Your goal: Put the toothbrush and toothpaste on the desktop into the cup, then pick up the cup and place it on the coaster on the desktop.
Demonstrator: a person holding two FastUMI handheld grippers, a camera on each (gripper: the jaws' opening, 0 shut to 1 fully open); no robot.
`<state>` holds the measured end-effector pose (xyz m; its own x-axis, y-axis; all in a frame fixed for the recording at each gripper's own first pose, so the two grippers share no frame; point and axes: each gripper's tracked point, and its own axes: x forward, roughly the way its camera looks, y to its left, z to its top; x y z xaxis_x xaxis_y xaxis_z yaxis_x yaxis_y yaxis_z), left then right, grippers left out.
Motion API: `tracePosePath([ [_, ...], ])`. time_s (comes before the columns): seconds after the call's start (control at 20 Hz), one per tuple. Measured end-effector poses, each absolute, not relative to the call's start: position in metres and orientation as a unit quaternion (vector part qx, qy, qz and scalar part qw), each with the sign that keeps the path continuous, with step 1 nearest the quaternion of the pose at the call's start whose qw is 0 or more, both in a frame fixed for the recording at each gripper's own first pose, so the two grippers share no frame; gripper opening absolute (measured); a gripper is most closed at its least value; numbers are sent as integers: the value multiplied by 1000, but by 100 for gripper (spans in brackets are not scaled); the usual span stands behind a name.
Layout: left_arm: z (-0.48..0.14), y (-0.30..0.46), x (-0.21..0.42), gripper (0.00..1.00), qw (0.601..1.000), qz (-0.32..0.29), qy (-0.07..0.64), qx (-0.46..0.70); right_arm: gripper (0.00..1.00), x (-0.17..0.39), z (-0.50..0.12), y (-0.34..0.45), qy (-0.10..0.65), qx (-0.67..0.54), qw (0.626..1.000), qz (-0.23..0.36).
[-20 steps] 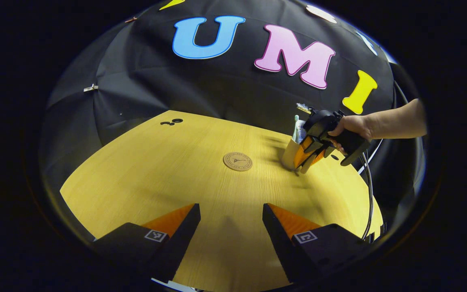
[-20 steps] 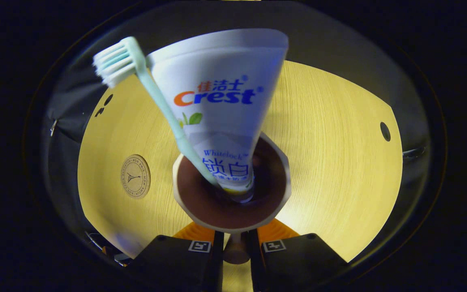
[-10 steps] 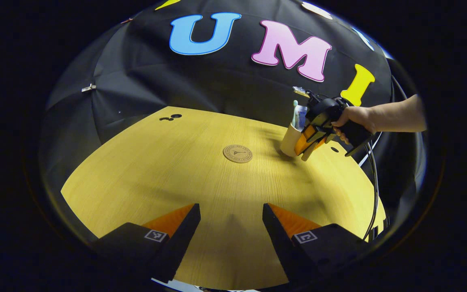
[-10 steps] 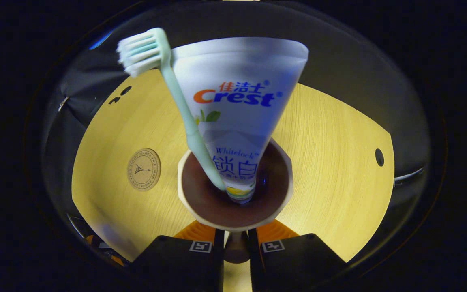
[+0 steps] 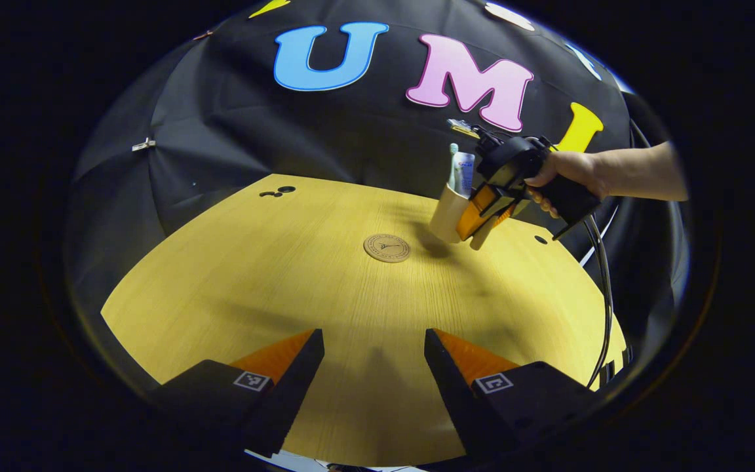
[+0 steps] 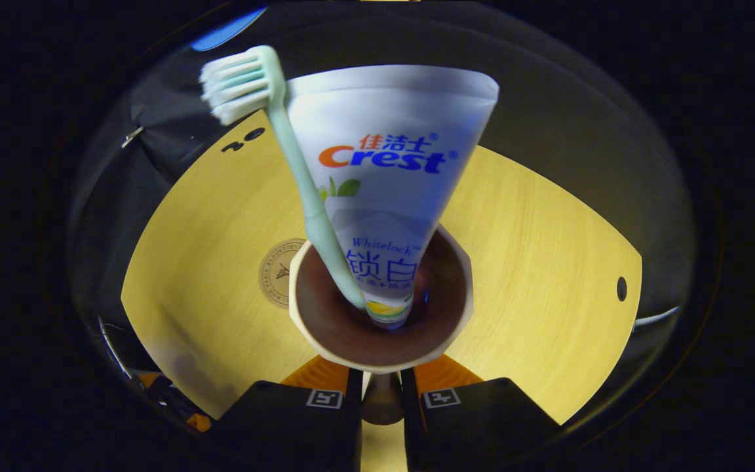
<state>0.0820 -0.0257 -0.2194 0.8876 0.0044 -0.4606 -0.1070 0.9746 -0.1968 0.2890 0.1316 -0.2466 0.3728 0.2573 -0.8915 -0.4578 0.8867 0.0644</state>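
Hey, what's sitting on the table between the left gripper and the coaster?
Nothing. In the left gripper view, bare wooden tabletop runs from the open left gripper to the coaster.

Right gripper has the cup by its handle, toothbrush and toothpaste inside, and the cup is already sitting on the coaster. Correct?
Not quite. The cup is not on the coaster yet: the left gripper view shows it held in the air, off to one side of it. The rest stands: the right gripper grips the handle, with toothbrush and toothpaste inside.
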Motion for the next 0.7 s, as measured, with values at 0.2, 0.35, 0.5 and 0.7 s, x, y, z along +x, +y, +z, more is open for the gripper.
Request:
tracePosePath([
  [0.2, -224, -23, 71, 98, 964, 32, 239, -113, 29, 280, -246, 164, 515, -110, 816, 239],
  [0.35, -230, -21, 64, 98, 962, 31, 245, -115, 30, 269, -244, 173, 512, -128, 811, 253],
  [0.5, -234, -15, 59, 97, 960, 36, 250, -118, 30, 258, -242, 178, 516, -140, 803, 263],
  [0.7, -236, -1, 52, 97, 960, 47, 250, -120, 29, 261, -239, 181, 510, -146, 804, 268],
])
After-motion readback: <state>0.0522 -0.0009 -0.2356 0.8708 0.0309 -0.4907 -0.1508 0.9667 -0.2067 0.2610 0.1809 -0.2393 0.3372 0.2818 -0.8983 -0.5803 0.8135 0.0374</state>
